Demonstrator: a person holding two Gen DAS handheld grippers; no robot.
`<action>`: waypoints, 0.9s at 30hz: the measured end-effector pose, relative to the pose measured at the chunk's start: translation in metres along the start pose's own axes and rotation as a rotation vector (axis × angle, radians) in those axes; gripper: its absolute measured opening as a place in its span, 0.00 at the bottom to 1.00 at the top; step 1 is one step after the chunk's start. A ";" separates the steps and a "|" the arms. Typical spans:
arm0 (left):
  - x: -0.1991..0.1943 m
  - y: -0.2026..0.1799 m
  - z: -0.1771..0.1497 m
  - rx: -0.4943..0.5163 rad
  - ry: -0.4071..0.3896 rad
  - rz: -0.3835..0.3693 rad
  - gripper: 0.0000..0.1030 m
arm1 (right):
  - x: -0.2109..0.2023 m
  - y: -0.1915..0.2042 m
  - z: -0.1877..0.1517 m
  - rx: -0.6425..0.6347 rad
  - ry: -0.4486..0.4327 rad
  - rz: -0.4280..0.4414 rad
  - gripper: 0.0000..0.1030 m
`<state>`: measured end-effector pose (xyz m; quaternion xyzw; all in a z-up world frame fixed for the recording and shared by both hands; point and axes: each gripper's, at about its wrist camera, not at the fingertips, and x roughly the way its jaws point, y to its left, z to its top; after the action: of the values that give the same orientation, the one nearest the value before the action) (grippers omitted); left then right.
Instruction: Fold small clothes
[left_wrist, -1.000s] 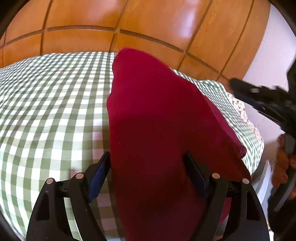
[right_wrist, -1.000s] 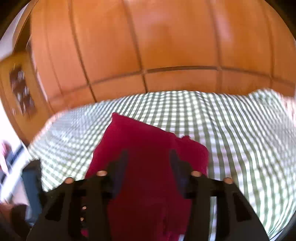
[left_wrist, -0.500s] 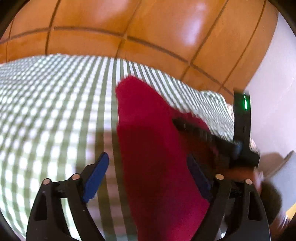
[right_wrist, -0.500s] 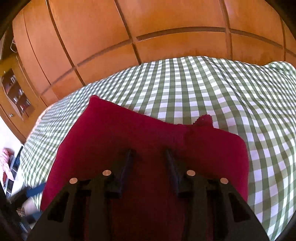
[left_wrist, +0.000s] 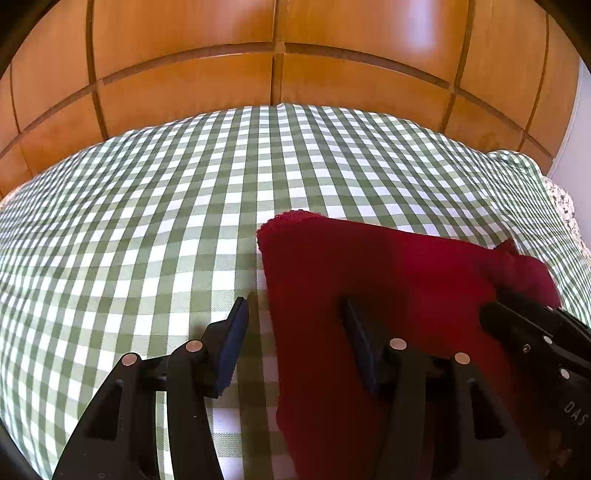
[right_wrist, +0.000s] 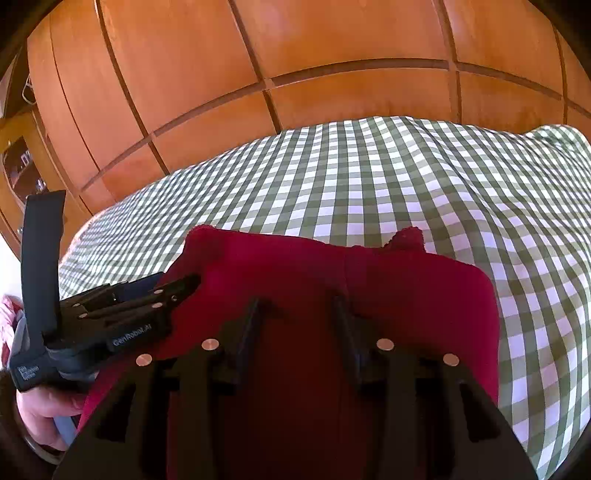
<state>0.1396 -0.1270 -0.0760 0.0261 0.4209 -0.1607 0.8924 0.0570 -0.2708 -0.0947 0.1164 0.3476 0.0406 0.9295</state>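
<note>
The bed carries the red cloth lying flat near its front edge, seemingly folded at least once with one corner still poking out, so tidying or another fold likely remains. The left gripper straddles the cloth's left edge, jaws wide and empty. The right gripper, low over the middle, is parted too, holding nothing.

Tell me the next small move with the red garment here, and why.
Probably lower both grippers to pinch the near edge and fold it away over the far edge. The red garment lies flat on the checked bedcover. The left gripper is open astride the garment's left edge, the right gripper is open above its middle, and neither grips cloth.
</note>
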 end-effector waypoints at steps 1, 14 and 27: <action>0.000 0.002 -0.001 -0.006 0.001 -0.007 0.51 | 0.000 0.000 0.000 -0.002 -0.002 0.002 0.41; -0.103 0.022 -0.054 -0.096 -0.180 -0.238 0.64 | -0.081 0.006 -0.018 -0.041 -0.163 -0.001 0.85; -0.089 0.007 -0.081 -0.017 -0.105 -0.183 0.75 | -0.056 -0.038 -0.063 0.089 0.003 -0.186 0.93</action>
<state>0.0289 -0.0824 -0.0611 -0.0284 0.3756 -0.2393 0.8949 -0.0268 -0.3047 -0.1138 0.1249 0.3599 -0.0613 0.9226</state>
